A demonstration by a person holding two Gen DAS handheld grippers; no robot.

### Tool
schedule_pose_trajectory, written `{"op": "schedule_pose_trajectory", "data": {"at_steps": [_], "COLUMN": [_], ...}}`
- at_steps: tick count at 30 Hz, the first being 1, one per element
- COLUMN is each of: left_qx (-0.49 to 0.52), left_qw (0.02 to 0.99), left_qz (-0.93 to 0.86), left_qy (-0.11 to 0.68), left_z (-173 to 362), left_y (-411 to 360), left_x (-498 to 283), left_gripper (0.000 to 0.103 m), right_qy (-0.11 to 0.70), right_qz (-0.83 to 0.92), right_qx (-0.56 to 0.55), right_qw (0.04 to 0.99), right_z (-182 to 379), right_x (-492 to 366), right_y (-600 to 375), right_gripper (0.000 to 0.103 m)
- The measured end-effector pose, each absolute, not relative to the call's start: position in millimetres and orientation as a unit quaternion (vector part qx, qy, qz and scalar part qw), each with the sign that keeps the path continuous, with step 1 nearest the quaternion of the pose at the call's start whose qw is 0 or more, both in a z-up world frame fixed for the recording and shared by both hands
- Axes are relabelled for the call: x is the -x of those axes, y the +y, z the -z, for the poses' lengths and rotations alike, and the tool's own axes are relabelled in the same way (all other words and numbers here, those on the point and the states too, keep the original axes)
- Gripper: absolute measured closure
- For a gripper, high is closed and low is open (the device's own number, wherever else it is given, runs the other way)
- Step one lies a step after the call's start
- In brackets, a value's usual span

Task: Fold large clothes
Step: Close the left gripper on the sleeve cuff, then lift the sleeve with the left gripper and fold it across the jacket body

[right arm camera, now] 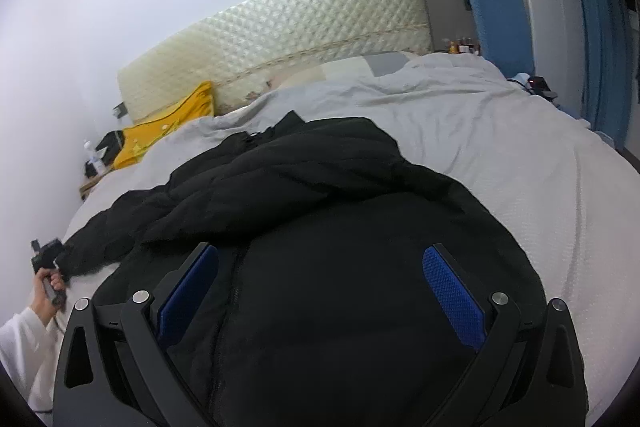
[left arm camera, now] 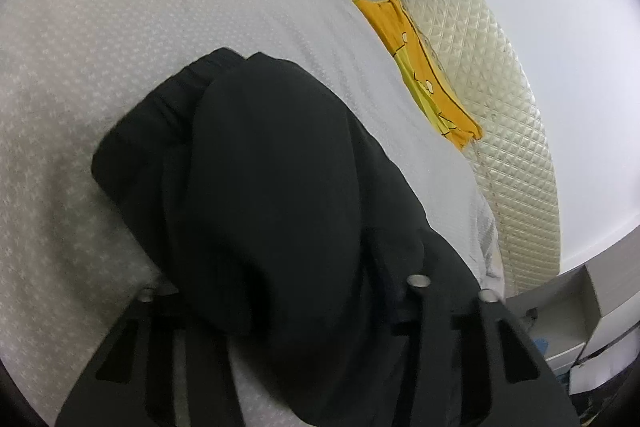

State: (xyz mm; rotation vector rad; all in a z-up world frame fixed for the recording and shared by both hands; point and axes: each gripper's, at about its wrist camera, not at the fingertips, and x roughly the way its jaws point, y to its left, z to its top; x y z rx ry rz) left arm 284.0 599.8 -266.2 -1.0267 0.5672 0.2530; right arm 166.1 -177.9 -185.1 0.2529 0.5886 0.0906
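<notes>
Black puffer jacket [right arm camera: 320, 211] lies on the bed [right arm camera: 500, 155], spread across the white textured cover, bulky and rumpled — looks barely into folding. Right wrist view: one sleeve trails out to the left toward the bed edge, body panel with zipper line sits directly under the right gripper [right arm camera: 320, 287]. Its blue-padded jaws are spread wide apart, over the jacket front, nothing between them; whether the pads touch the fabric I can't tell.

Left gripper [left arm camera: 316, 291] is down at the sleeve end. In the left wrist view black fabric bunches over and hides the jaws, so released or clenched — cannot tell.

Judgement: early stage. No neat rectangle, no stacked layers; sleeve appears partly drawn in at most. Left to do: sleeves in, body folded over, flatten. Puffy fill will likely spring back.

Yellow garment [right arm camera: 168, 123] and quilted headboard [right arm camera: 280, 39] sit well apart, not involved.
</notes>
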Motion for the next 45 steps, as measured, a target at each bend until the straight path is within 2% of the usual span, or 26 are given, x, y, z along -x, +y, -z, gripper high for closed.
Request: {"op": "schedule_pose_trajectory", "data": {"at_steps": [2, 8, 26, 39, 45], "left_qx": [0.470, 0.417, 0.296, 0.199, 0.158], "left_qw": [0.832, 0.849, 0.899, 0.946, 0.960], "left_qz": [-0.125, -0.168, -0.201, -0.141, -0.107], "left_qy": [0.267, 0.276, 0.252, 0.212, 0.203], "left_z": [262, 233, 83, -31, -59], "left_y": [599, 594, 533, 410, 342], "left_x": [-283, -279, -272, -277, -291], "left_gripper": [0.075, 0.093, 0.097, 0.097, 0.097], "right_qy": [0.291, 0.285, 0.264, 0.236, 0.214], "right_qz": [-0.041, -0.057, -0.100, -0.157, -0.163], "right_qx": [-0.124, -0.126, -0.095, -0.040, -0.035], "right_qw": [0.948, 0.948, 0.955, 0.958, 0.962], "right_z": [184, 179, 155, 144, 137], "right_x": [-167, -162, -150, -125, -115], "right_y": [-179, -181, -188, -185, -197], "right_gripper": [0.000, 0.000, 0.000, 0.000, 0.000]}}
